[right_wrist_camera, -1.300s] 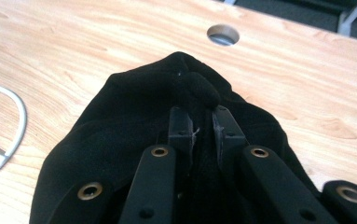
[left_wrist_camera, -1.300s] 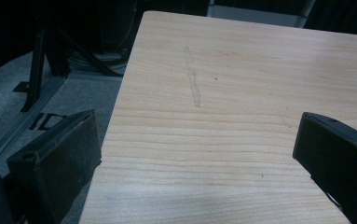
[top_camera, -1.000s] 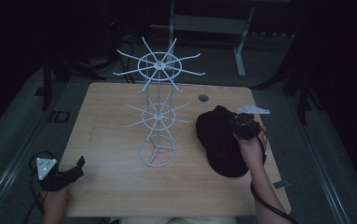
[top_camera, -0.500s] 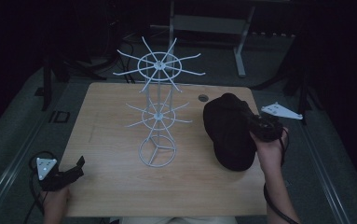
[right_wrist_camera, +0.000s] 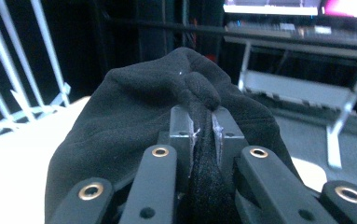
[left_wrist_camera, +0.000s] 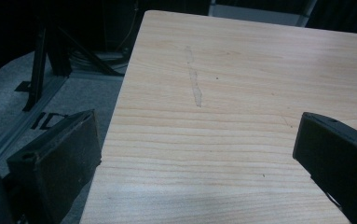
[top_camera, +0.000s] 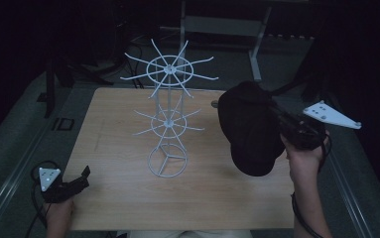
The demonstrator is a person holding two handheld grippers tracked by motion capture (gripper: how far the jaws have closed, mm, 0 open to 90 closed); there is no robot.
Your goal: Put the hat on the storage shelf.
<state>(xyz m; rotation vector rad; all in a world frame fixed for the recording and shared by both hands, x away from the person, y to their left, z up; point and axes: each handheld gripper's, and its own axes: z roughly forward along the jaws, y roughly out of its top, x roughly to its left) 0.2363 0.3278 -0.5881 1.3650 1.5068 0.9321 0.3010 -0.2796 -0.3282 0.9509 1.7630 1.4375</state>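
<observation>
One black cap [top_camera: 249, 129] clamped in right hand-held gripper [top_camera: 282, 126], beside wire rack [top_camera: 169, 119].

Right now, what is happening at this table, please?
A person works with two hand-held grippers. The right gripper is shut on a black cap and holds it in the air, beside the white wire rack. The left gripper rests open at the near left corner of the wooden table, holding nothing.

High view down over the table [top_camera: 128, 208]; tongs views close and low, left sharing its wooden top.
</observation>
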